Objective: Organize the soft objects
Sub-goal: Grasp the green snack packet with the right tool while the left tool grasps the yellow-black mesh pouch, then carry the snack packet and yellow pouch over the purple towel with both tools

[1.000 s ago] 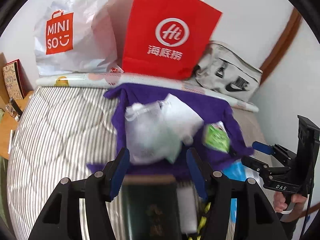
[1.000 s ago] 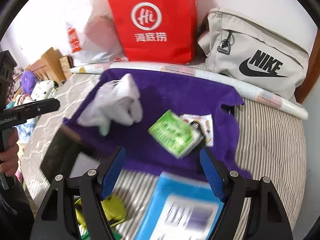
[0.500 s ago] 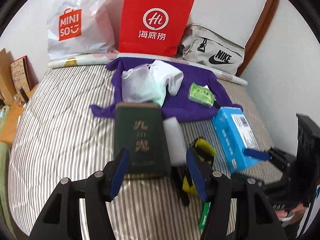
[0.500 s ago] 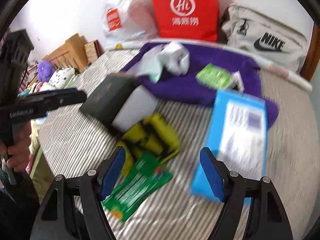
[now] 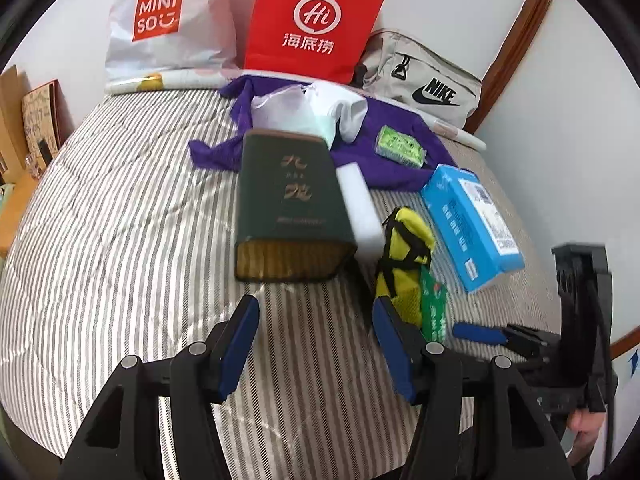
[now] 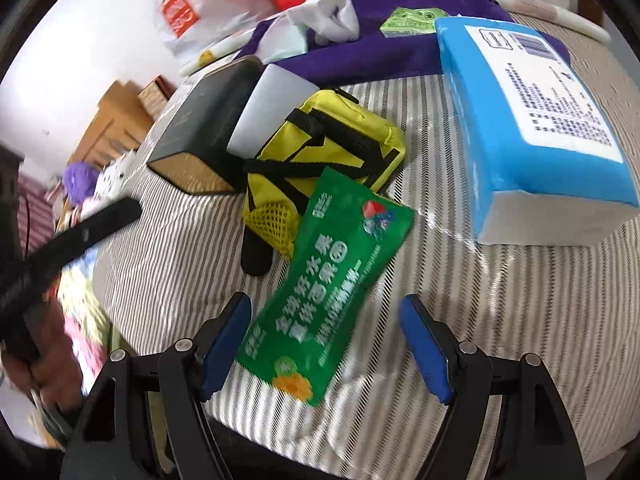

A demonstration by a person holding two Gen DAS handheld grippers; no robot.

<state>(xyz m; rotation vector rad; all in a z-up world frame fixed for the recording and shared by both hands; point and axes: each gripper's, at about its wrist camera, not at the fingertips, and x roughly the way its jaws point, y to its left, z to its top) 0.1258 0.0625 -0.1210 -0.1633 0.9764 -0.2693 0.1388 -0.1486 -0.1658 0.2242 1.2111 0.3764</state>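
On the striped bed [image 5: 120,216], the left gripper [image 5: 316,344] hovered with fingers spread, empty, near the dark green box [image 5: 292,204]. The right gripper [image 6: 324,344] also had its fingers spread, holding nothing, above the near end of the green packet [image 6: 332,280], which overlapped the yellow pouch [image 6: 328,144]. The blue tissue pack [image 6: 528,120] lay right; the purple cloth [image 6: 384,52] lay farther back.

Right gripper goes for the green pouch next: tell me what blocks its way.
Nothing visible. The green pouch lies flat on the bed directly ahead of the open right gripper, its near end between the fingertips.
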